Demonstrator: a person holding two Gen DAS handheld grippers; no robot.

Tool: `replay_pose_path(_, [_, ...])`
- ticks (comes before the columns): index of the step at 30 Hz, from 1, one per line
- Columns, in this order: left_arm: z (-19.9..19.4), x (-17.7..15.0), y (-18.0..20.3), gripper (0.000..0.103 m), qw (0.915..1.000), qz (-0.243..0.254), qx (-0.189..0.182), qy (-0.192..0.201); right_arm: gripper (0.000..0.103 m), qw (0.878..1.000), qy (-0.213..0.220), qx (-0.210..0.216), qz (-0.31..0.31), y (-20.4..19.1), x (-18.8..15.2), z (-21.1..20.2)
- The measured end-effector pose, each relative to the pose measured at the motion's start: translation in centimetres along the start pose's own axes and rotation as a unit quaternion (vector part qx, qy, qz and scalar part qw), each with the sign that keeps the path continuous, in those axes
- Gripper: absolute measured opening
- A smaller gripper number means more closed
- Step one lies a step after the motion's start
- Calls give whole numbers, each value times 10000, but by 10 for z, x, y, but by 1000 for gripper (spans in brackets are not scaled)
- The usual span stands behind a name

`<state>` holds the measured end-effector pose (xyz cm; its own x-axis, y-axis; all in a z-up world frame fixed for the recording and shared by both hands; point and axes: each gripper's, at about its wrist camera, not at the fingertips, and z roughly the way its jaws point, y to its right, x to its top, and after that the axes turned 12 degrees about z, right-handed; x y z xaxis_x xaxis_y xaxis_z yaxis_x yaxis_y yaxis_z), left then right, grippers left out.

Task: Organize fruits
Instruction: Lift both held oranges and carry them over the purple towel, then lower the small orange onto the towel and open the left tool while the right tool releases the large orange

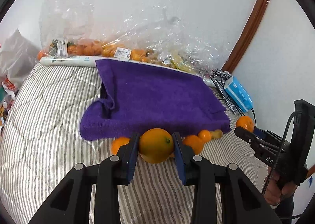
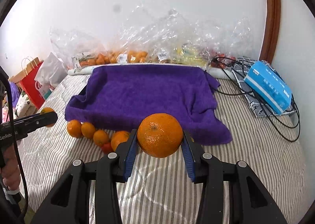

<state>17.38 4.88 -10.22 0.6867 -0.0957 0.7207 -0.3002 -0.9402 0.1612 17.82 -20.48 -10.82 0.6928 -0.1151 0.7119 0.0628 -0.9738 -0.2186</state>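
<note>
My left gripper (image 1: 156,143) is shut on a yellow-orange citrus fruit (image 1: 156,145), held just above the striped bed in front of the purple towel (image 1: 153,99). My right gripper (image 2: 159,137) is shut on a large orange (image 2: 159,135), also in front of the towel (image 2: 145,93). The right gripper with its orange (image 1: 245,123) shows at the right of the left wrist view. The left gripper with its fruit (image 2: 46,111) shows at the left of the right wrist view. A row of small oranges (image 2: 88,130) lies along the towel's front edge, also seen in the left wrist view (image 1: 194,143).
Clear plastic bags of fruit (image 1: 122,50) lie along the wall behind the towel. A blue tissue box (image 2: 268,90) and black cables (image 2: 256,90) sit at the right. A red paper bag (image 2: 31,88) stands off the bed's left side. A small red fruit (image 2: 107,147) lies among the oranges.
</note>
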Motion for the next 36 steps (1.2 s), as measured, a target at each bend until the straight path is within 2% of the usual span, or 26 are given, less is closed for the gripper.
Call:
replay_pose_path(7, [9,28,-4,32,9999,114,85,61,43,9999,98,27,-48,-1,29,11])
replay_pose_path(18, [46,61,-31,32,9997,65,253,-20,43,10000,39,37,-32,-8,70,65])
replay_pose_path(29, [85,65,-39,32,9991,-59,295,-283,43,9997,-237,51,58,0,77,120])
replay_pose_path(36, [98,64,-35,32,9989,6,253,-399,43,9995,-318,5,58,6,75,134])
